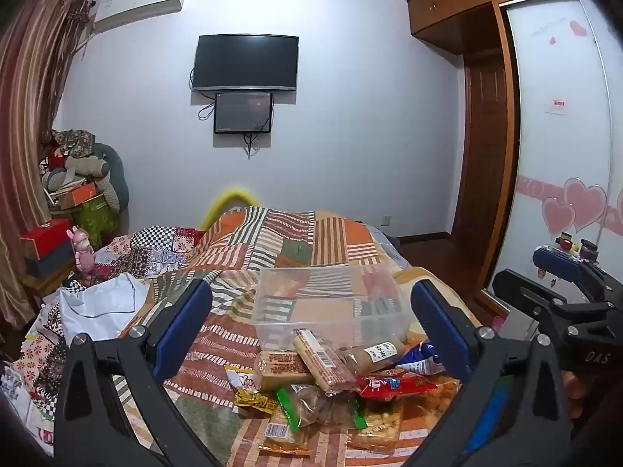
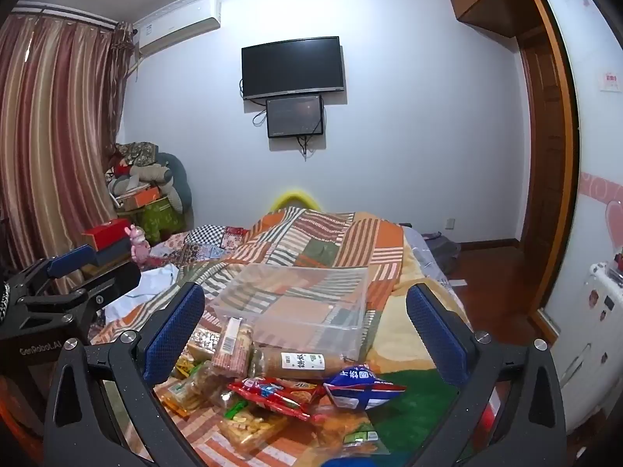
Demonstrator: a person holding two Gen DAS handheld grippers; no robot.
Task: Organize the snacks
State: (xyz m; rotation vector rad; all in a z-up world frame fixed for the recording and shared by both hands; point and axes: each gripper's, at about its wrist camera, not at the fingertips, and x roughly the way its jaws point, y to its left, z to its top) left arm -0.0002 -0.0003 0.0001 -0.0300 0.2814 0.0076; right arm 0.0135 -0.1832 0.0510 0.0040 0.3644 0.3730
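Observation:
A pile of packaged snacks (image 1: 331, 389) lies on the patchwork bedspread: biscuit rolls (image 1: 323, 362), a red packet (image 1: 393, 383), a blue and white bag (image 2: 360, 387) and clear bags of crackers (image 2: 249, 424). Behind the pile stands an empty clear plastic bin (image 1: 327, 303), which also shows in the right wrist view (image 2: 300, 303). My left gripper (image 1: 311, 330) is open and empty above the pile. My right gripper (image 2: 305, 334) is open and empty above the pile, to the right of the left one.
The bed (image 1: 280, 241) carries a rumpled quilt and white cloth (image 1: 101, 303) at left. A nightstand with red boxes (image 1: 46, 241) and a pink toy is at far left. A wardrobe (image 1: 557, 136) stands right. A TV (image 1: 245, 62) hangs on the far wall.

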